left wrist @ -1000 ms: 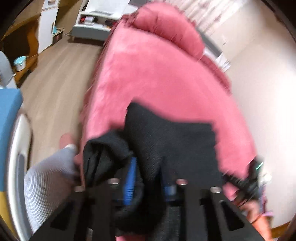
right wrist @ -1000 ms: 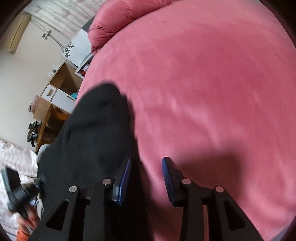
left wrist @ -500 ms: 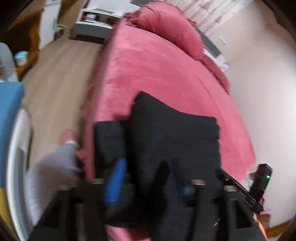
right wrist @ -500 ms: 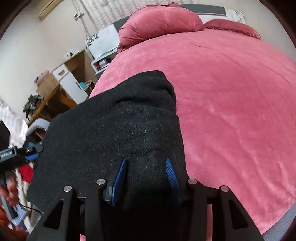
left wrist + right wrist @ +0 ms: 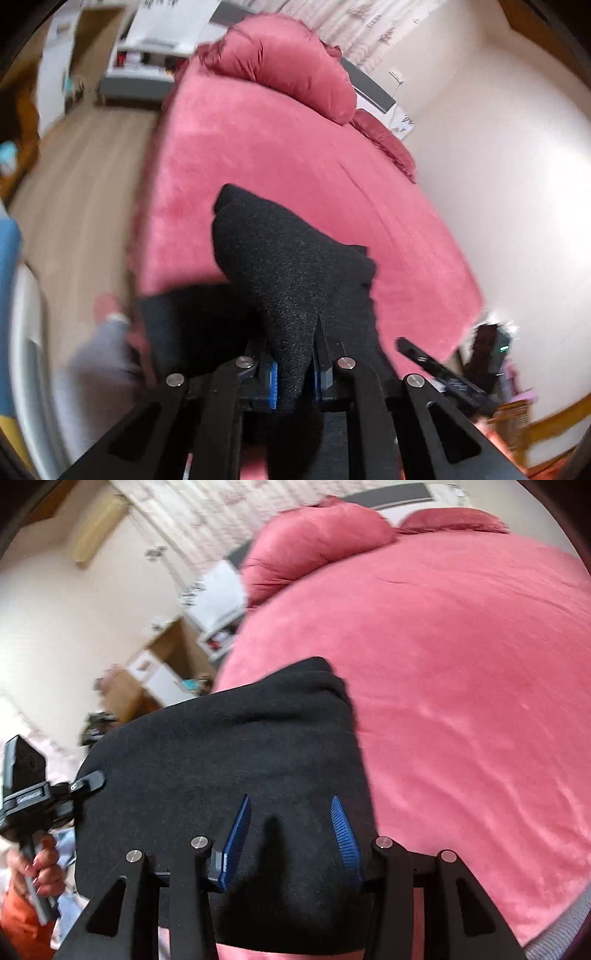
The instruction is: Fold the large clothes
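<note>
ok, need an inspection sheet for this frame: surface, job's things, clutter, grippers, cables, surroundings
Surface: pink bed cover, plush, mostly bare; two matching pillows at the head.
Job's things: one black garment, thick knit, bunched at the bed's near edge and spanning both grippers.
Clutter: nothing seen on the bed besides the garment.
Grippers: left gripper closing, a fold of the garment pinched between its blue pads; right gripper jaws apart, garment bulging between them, grip unclear.
Cables: nothing seen.
Surroundings: wood floor, white shelf unit, wooden cabinet, cream wall; a hand holds the left gripper's handle.
</note>
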